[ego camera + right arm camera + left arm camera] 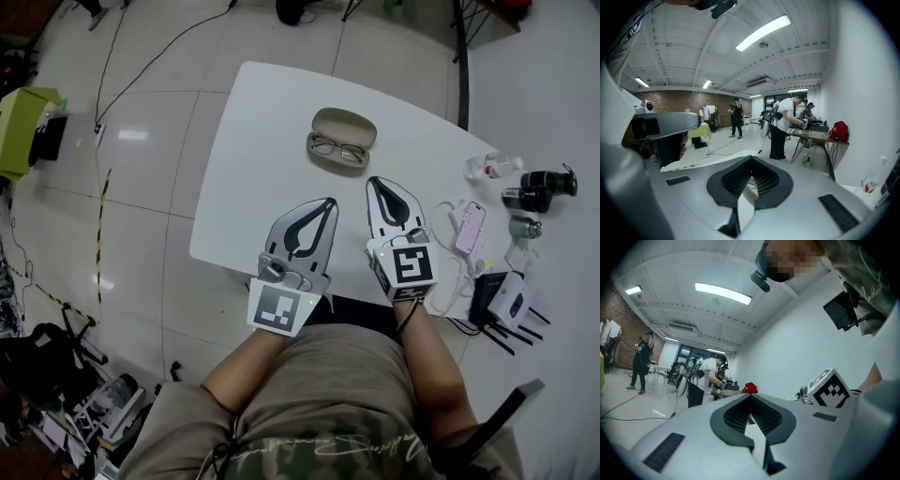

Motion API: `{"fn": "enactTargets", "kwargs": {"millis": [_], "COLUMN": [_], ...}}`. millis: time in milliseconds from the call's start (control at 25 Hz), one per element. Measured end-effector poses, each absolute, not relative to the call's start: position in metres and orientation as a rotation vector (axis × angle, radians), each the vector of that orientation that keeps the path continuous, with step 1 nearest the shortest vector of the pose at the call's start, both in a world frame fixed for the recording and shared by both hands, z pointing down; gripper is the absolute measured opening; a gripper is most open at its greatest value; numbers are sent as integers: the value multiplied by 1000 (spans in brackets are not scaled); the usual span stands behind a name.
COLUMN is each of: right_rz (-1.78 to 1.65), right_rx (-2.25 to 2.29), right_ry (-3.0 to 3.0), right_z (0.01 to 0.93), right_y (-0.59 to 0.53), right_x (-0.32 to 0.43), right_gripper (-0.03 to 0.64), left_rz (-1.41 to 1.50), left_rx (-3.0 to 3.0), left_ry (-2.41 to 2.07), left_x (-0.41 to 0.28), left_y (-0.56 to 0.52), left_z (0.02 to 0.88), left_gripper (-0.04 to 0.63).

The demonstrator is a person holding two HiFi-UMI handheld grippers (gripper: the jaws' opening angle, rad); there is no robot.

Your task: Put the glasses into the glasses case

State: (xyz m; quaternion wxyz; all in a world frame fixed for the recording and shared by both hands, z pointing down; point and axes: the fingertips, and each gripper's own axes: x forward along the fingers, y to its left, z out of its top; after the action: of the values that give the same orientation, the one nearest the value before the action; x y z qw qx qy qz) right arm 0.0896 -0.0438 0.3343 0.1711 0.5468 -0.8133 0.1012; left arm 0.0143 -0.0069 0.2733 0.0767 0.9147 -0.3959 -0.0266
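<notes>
Nearest you, both forearms reach out over your lap to the near edge of the white table (239,178).

Left gripper (327,203): it lies over the near part of the table and points away from you, angled slightly right. The jaws are closed tip to tip with nothing between them. Its own view shows only the two ribbed pads meeting.

Right gripper (375,182): just beside the left one and a bit farther forward, pointing away. Its jaws are also pressed together and empty. You can't tell whether either gripper touches the tabletop.

To your right, near the right gripper, a pink phone (470,227) lies among white cables. A white box with black antennas (504,298) sits closer to you at the table's edge.

Beyond the jaw tips, near the table's middle, the beige case (346,123) lies open. The glasses (337,149) sit inside its nearer half, lenses up, with the lid laid back on the far side. Both grippers are apart from the case.

At far right there is a small clear bottle (491,166) and some dark cylindrical objects (539,184). Past the table is tiled floor with cables.
</notes>
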Motion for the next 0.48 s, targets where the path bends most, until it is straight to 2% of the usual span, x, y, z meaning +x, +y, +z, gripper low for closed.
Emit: {"fn": "enactTargets", "kwargs": {"millis": [480], "right_rz": [133], "right_rx": [1785], "right_ry": [-2236], "right_z": [285], "right_y": [-31], "right_x": [124], "right_gripper": [12], "left_rz": [-158], "left_rx": [2810], "left_ry": [-1162], "left_x": [19], "left_y": [-28], "left_z": [244], "left_gripper": [6]}}
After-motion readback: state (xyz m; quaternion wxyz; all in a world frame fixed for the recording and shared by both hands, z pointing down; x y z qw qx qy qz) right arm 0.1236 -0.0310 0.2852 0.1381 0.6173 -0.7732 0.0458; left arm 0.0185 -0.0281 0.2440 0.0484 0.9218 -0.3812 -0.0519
